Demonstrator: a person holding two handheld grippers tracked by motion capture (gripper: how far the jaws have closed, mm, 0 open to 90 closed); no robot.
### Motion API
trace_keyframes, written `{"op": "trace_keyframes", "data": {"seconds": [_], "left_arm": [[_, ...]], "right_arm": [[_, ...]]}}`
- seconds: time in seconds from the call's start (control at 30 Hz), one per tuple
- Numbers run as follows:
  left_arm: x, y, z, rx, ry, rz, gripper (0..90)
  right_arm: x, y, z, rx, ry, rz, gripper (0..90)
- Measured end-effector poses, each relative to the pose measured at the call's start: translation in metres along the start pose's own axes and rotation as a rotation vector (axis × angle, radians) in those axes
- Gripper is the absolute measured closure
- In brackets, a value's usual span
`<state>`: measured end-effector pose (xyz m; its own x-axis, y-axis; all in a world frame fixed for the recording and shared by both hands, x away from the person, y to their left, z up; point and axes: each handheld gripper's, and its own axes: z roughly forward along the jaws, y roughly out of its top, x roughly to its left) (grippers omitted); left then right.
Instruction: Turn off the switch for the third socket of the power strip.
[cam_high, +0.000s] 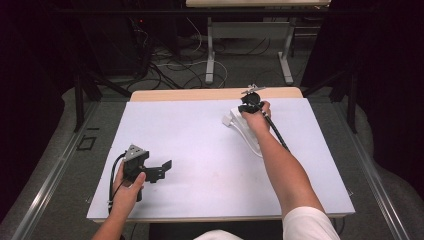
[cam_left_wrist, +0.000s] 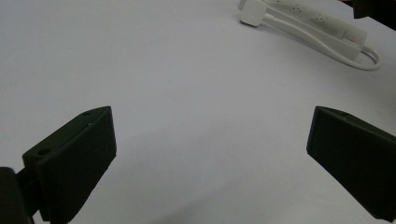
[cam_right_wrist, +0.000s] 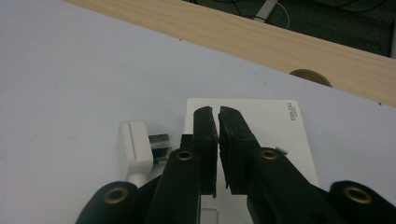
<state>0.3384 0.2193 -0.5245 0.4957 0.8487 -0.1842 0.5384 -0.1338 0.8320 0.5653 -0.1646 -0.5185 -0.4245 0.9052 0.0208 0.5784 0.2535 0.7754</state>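
On the white table (cam_high: 200, 145), one power strip (cam_left_wrist: 322, 23) with one plug (cam_right_wrist: 135, 149); right gripper (cam_right_wrist: 217, 140) jaws pressed together above it; left gripper (cam_high: 162, 170) jaws spread.

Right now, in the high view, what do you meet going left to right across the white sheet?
Left gripper, open → plug → power strip → right gripper, held over the strip's far end.

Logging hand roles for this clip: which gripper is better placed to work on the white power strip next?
Right. The right gripper is directly over the power strip, beside its plug, jaws nearly closed. The left gripper is open, far across the table.
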Motion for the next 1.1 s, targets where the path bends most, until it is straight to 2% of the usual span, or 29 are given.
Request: {"op": "trace_keyframes", "data": {"seconds": [0.13,0.33,0.5,0.63,1.1], "left_arm": [[0.000,0.000,0.000,0.004,0.016,0.006,1.4],[0.000,0.000,0.000,0.015,0.044,0.018,1.6],[0.001,-0.001,0.001,0.011,0.064,0.013,1.6],[0.001,-0.001,0.002,0.015,0.069,0.008,1.6],[0.002,-0.001,0.002,0.025,0.059,0.003,1.7]], "right_arm": [[0.000,-0.001,0.003,0.000,0.004,-0.001,89.9],[0.003,-0.003,0.007,0.006,-0.004,-0.006,90.0],[0.003,-0.005,0.011,0.016,-0.001,0.001,90.0],[0.003,-0.007,0.014,0.015,-0.001,-0.009,90.0],[0.001,-0.009,0.020,0.004,0.005,0.014,90.0]]}}
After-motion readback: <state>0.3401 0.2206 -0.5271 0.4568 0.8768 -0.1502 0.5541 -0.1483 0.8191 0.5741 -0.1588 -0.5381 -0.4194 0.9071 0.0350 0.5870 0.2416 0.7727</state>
